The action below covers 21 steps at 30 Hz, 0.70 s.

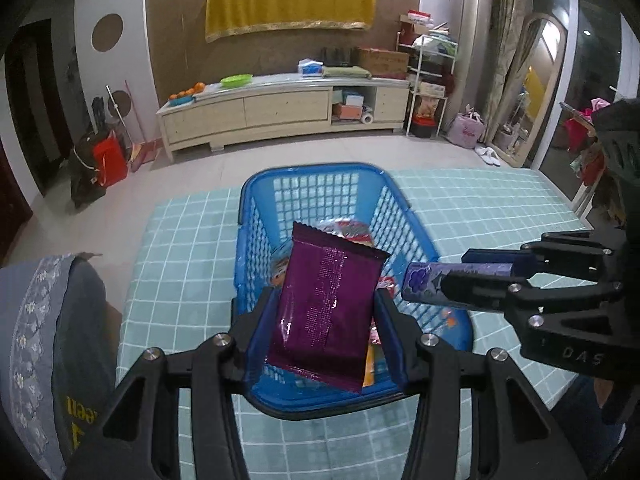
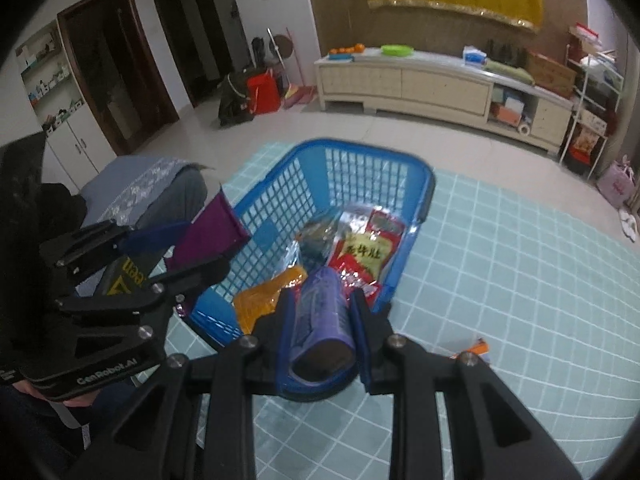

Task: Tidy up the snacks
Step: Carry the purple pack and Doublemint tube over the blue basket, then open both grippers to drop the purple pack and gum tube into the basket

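1. Your left gripper [image 1: 324, 308] is clamped on one flat, glossy purple packet [image 1: 326, 304] with a crimped top edge and fine print too small to read. It sits in the lower centre of the left wrist view, in front of the basket.
2. Your right gripper [image 2: 322, 312] is clamped on one round, smooth purple tube [image 2: 322, 316] with a dark end facing the camera. In the left wrist view the tube [image 1: 452, 280] shows at right centre, with a flower-like print on its tip.
3. One blue plastic basket [image 2: 360, 160] with latticed walls and a solid rim fills the middle of the right wrist view. It stands on a pale teal mat [image 2: 520, 280] with a white grid.
4. Inside lies a heap of crinkly foil packets. You can make out a red and yellow packet [image 2: 366, 252] and an orange packet [image 2: 264, 296]. The rest are overlapped and partly behind your fingers, so the full count cannot be told.
5. An orange scrap [image 2: 478, 347] on the mat at lower right is cut off by your gripper and hard to identify.
6. Grey cloth [image 1: 44, 340] with a flower-patterned band lies at lower left of the left wrist view.
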Motion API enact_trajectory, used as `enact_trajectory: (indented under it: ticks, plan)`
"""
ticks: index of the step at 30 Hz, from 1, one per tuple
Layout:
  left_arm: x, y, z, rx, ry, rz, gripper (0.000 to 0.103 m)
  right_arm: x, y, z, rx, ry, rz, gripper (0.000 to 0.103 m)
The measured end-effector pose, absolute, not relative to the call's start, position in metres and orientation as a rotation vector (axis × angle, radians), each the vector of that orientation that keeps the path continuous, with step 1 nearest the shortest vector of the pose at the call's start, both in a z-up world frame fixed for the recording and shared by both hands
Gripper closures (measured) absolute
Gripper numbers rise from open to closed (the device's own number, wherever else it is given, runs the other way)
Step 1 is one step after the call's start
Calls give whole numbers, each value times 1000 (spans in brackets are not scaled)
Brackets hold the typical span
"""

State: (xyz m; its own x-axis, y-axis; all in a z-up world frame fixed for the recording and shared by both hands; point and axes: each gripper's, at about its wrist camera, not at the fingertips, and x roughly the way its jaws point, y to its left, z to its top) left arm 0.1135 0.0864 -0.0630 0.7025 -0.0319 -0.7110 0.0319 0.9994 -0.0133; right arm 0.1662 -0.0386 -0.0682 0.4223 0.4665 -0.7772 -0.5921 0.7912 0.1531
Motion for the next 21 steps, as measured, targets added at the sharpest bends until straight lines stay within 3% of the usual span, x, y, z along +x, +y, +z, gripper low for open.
enact_trajectory:
  ticks: [10,12,21]
  plan:
    - [116,92,-68,-34,794,-46,57,176,-42,-75,-120,959,665,68]
    - [115,94,-69,-38,794,-48,57,175,-43,-74,-140,954,648,51]
    - [106,89,-62,-32,779,-60,57,171,-58,-68,-155,929,560,21]
